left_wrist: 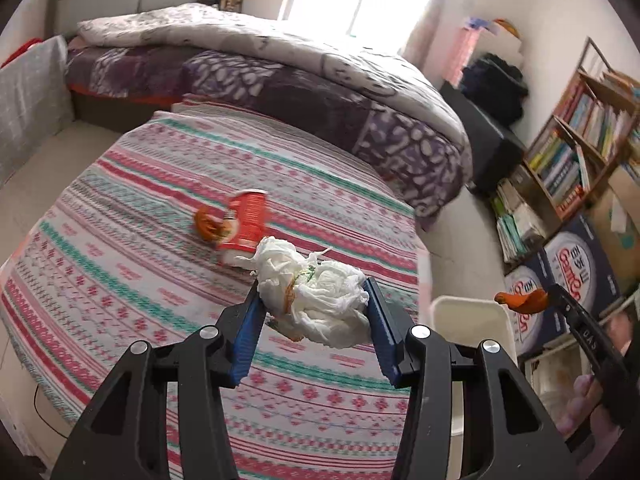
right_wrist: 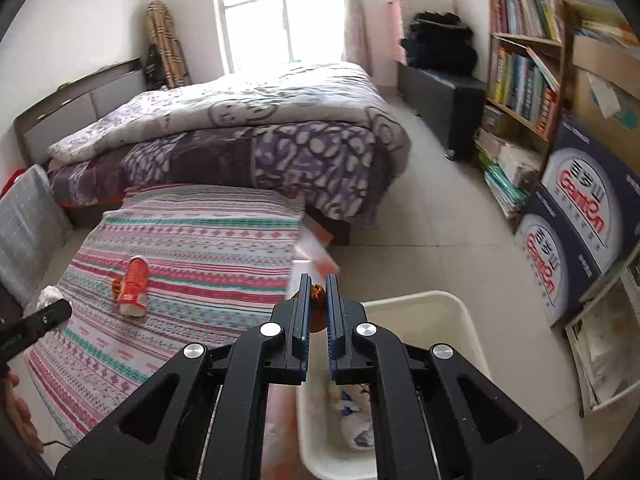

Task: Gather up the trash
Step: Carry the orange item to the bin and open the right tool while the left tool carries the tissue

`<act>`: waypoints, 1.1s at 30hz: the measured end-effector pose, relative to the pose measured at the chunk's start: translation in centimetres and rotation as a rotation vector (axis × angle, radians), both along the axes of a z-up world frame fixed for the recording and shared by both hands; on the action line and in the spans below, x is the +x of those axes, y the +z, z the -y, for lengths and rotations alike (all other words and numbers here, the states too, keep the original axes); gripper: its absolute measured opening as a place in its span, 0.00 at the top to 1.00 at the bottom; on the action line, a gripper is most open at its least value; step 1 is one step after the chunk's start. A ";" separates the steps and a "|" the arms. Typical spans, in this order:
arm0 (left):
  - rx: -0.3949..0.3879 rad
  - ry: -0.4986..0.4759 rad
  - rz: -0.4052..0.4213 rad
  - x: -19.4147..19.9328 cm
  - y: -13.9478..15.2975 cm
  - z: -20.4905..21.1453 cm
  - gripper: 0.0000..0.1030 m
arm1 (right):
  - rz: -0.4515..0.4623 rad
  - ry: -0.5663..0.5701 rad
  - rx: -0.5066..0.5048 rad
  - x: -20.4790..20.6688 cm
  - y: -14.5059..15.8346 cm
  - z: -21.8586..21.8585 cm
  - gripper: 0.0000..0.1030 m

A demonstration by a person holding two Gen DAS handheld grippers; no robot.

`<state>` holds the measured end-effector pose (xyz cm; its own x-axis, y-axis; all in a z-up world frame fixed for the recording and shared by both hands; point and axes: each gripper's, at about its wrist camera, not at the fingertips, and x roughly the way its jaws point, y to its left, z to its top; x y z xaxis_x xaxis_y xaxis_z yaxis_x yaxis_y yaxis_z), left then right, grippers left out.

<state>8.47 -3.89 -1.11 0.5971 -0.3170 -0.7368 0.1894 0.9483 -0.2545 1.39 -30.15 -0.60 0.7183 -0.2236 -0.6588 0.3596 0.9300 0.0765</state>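
A crumpled wad of white tissue (left_wrist: pixel 316 300) is sitting squarely between the blue pads of the left gripper (left_wrist: pixel 316 320), which is standing partly open and pressing on the wad from both sides, carrying it above the striped cloth (left_wrist: pixel 120 280). An orange peel (right_wrist: pixel 317 292) is being pinched near the tips of the right gripper (right_wrist: pixel 317 300), whose jaws are closed almost flat together on it; in the left wrist view the same peel (left_wrist: pixel 522 301) is showing out past the edge of the white bin (left_wrist: pixel 472 312).

The bin (right_wrist: pixel 460 320) is lying just beside the cloth, right under the right gripper, and some crumpled white and blue rubbish (right_wrist: pixel 356 420) is already lying inside it, so part of the collecting looks done. Both held pieces are not yet dropped: the peel is hanging about over the bin's near rim, while the tissue is hanging over the cloth, short of the bin.

A red paper cup (left_wrist: pixel 248 220) is lying on its side on the cloth with another bit of orange peel (left_wrist: pixel 208 224) touching it; both are waiting to be picked up. So the job is seeming roughly midway.
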 end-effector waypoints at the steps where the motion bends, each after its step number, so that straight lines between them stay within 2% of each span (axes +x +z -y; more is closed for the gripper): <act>1: 0.003 -0.014 0.002 -0.2 -0.1 0.7 0.53 | -0.007 -0.015 0.004 -0.2 -0.2 0.6 0.94; 9: 0.036 -0.123 0.009 -1.4 -1.0 6.9 0.53 | -0.058 -0.122 0.056 -2.5 -1.2 5.1 0.93; 12: 0.039 -0.159 0.006 -2.0 -1.4 8.9 0.53 | -0.071 -0.150 0.068 -3.5 -1.5 6.4 0.90; 13: 0.041 -0.173 0.006 -2.2 -1.6 9.6 0.53 | -0.073 -0.155 0.070 -3.7 -1.6 6.8 0.87; 17: 0.044 -0.226 0.004 -3.2 -2.1 12.3 0.53 | -0.072 -0.194 0.064 -4.9 -1.4 8.2 0.67; 27: 0.041 -0.344 -0.015 -5.3 -3.4 18.1 0.53 | -0.086 -0.299 0.058 -7.2 -1.9 11.6 0.45; 28: 0.033 -0.358 -0.019 -5.4 -3.5 18.5 0.53 | -0.087 -0.311 0.055 -7.4 -1.9 11.9 0.41; 33: -0.032 -0.436 -0.063 -6.0 -4.1 20.5 0.52 | -0.096 -0.364 0.036 -8.1 -2.0 12.9 0.32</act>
<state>2.43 -24.39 -5.22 0.3569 -0.5526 -0.7531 0.5536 0.7745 -0.3059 -6.74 -43.01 -2.63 0.5309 -0.4283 -0.7312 0.6734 0.7371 0.0571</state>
